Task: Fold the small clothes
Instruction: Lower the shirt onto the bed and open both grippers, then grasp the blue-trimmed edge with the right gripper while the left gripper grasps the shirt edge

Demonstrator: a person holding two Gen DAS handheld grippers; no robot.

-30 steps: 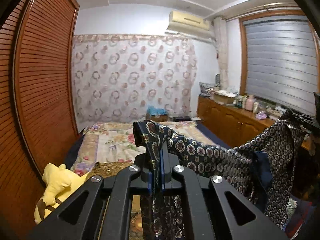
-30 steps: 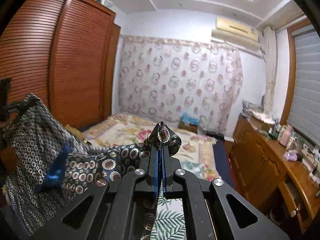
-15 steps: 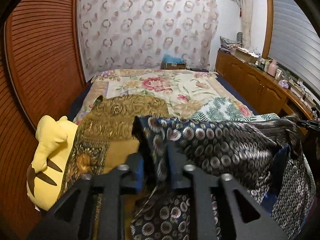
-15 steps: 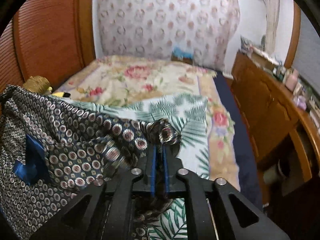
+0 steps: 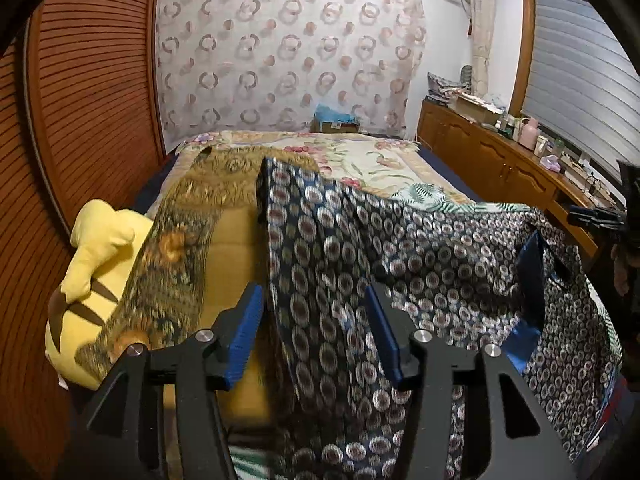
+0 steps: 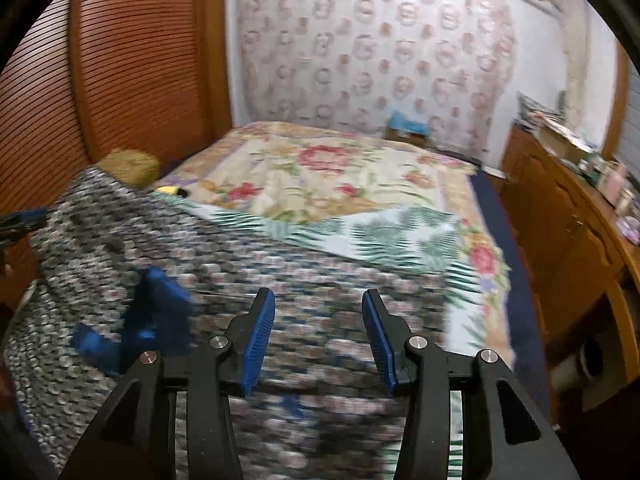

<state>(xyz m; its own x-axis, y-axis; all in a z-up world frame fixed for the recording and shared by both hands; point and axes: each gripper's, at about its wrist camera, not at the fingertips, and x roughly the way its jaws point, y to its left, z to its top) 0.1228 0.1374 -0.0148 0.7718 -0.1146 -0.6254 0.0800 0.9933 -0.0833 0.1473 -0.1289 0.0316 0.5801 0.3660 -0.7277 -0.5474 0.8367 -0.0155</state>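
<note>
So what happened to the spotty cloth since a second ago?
Both grippers came down toward the bed and let go: the left gripper and right gripper were shut on the patterned garment and their jaws are now opening. The garment has dropped lower. The yellow plush toy stayed put.

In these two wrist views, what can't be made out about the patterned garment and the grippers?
- Patterned garment: its near hem, left wrist view, hidden behind the opening left gripper.
- Same garment, right wrist view: motion blur smears the print and the blue tag.
- Right gripper, opening: cloth lies between the pads; contact unclear.
- Yellow plush: partly covered by the gold cloth.
</note>
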